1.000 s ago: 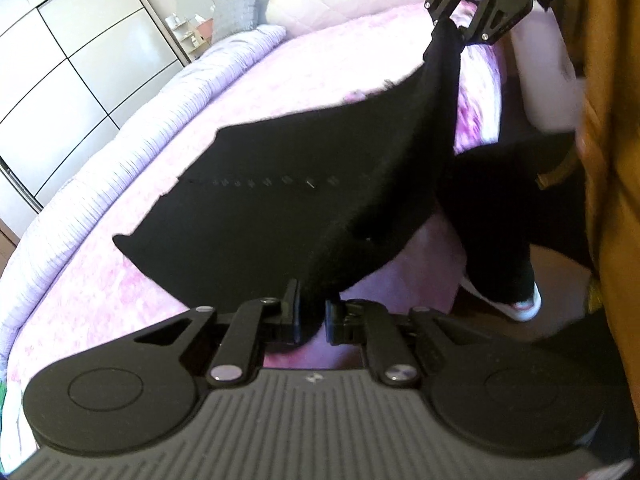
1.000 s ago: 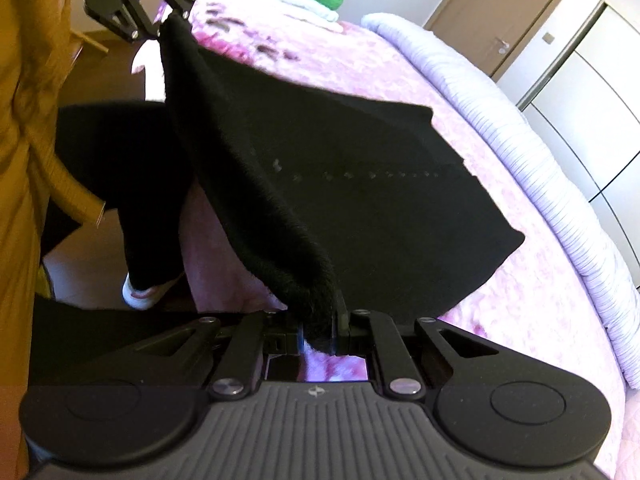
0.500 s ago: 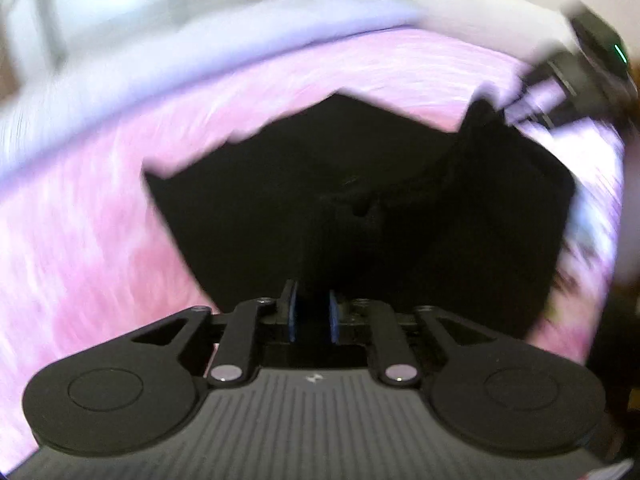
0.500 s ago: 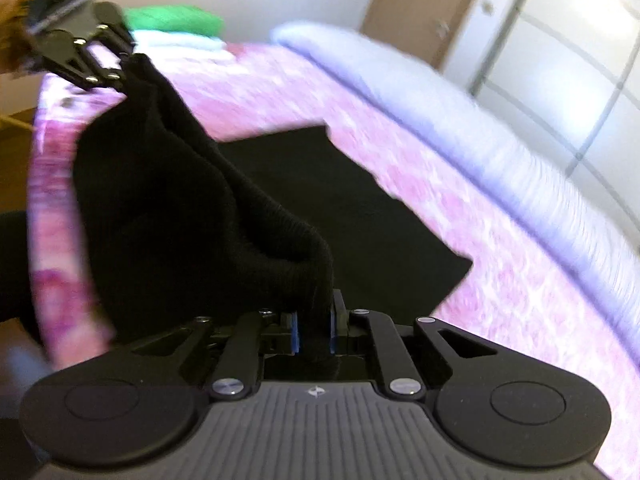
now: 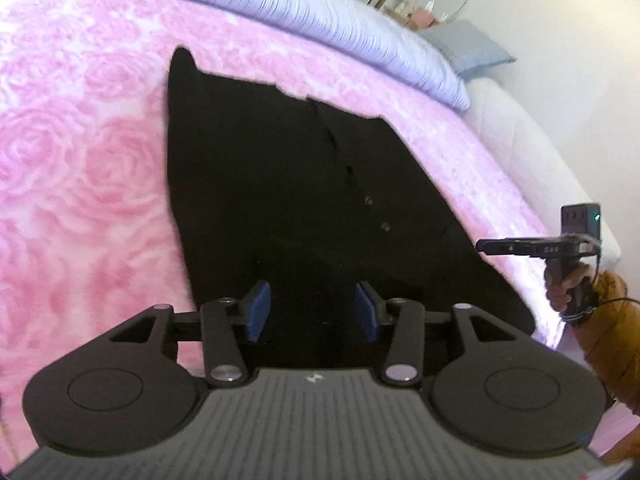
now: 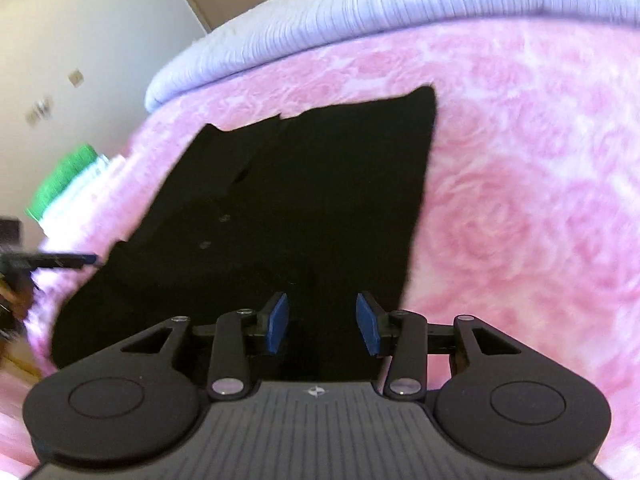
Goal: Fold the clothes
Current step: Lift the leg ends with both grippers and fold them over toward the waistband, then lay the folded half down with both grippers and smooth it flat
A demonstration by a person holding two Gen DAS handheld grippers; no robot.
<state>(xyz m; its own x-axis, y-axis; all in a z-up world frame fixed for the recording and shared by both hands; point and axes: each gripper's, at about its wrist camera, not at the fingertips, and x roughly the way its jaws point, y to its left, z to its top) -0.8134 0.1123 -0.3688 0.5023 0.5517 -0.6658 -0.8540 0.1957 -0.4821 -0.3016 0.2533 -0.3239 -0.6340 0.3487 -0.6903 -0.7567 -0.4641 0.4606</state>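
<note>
Soft, even daylight; pink bedspread [image 5: 80, 160] bright, slightly washed out. Black garment [image 5: 300, 200] so dark that folds barely read. Strong fisheye bending at frame edges. Right wrist view smeared at left edge: green stack [image 6: 60, 184] blurred. Gripper bodies sharp, lower frame.

You've got a plain black garment [image 5: 304, 184] on a pink bedspread [image 5: 80, 168] with a big rose pattern. Behind it there's a ribbed lilac quilt [image 5: 320, 16], and your gripper pads [image 6: 277, 324] are bright blue on black arms. That folded stack [image 6: 64, 184] is green on white.
</note>
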